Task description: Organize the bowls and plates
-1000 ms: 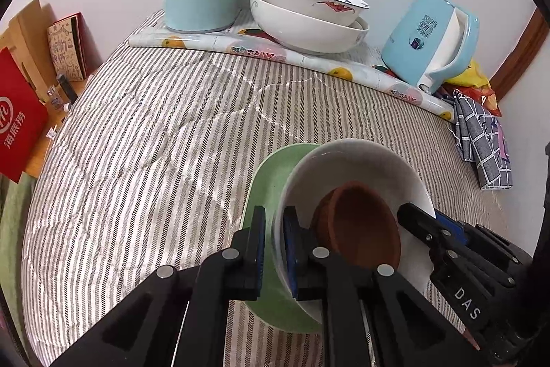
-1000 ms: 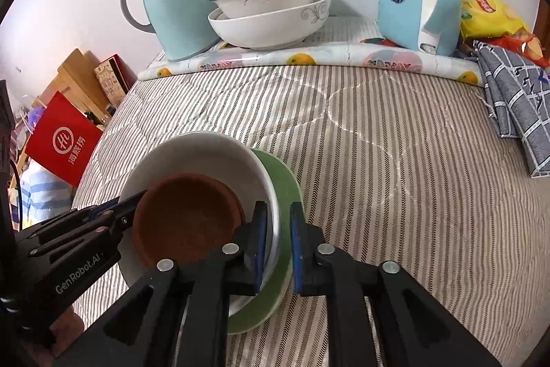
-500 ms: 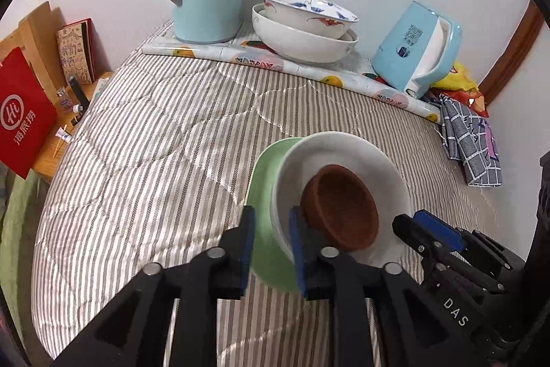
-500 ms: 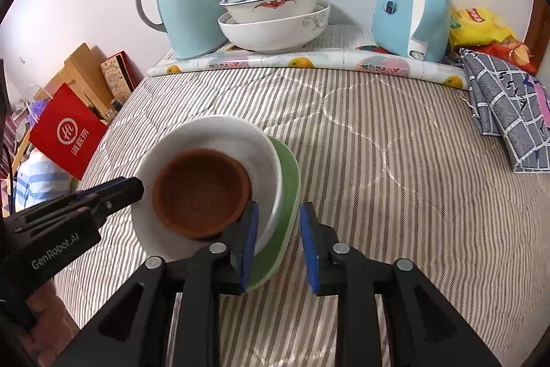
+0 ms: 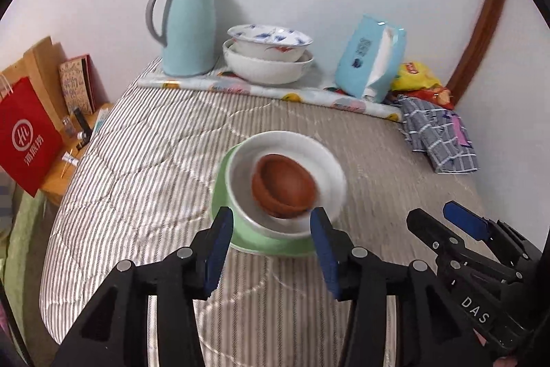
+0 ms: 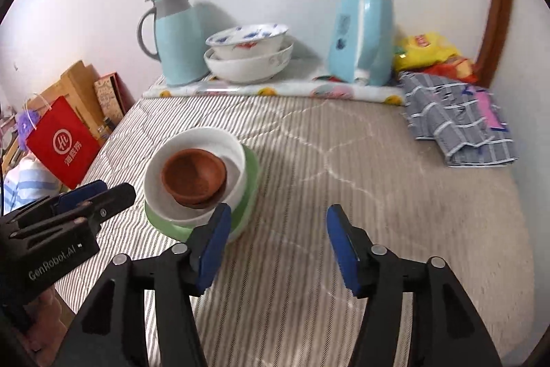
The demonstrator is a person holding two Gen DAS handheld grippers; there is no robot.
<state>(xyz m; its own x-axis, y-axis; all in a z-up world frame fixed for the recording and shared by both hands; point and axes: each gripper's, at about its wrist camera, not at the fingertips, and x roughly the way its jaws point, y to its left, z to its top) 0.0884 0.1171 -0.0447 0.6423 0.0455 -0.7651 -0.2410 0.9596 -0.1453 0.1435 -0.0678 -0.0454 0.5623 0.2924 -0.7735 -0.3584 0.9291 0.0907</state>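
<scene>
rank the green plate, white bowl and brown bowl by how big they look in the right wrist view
1. green plate: widest outline, though mostly covered by the bowl on it.
2. white bowl: nearly as wide; the gap is small.
3. brown bowl: clearly smallest, nested inside the white bowl.
All sit equally near the camera.

Left wrist: looks down-forward, close behind the stacked bowls [image 5: 282, 184].
Right wrist: same direction, offset rightward.
Shared: stacked bowls, thermos jug [image 6: 178, 40], striped mattress [image 6: 378, 177].

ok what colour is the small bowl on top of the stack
Reddish brown, like terracotta. The small bowl shows best in the right wrist view.
</scene>
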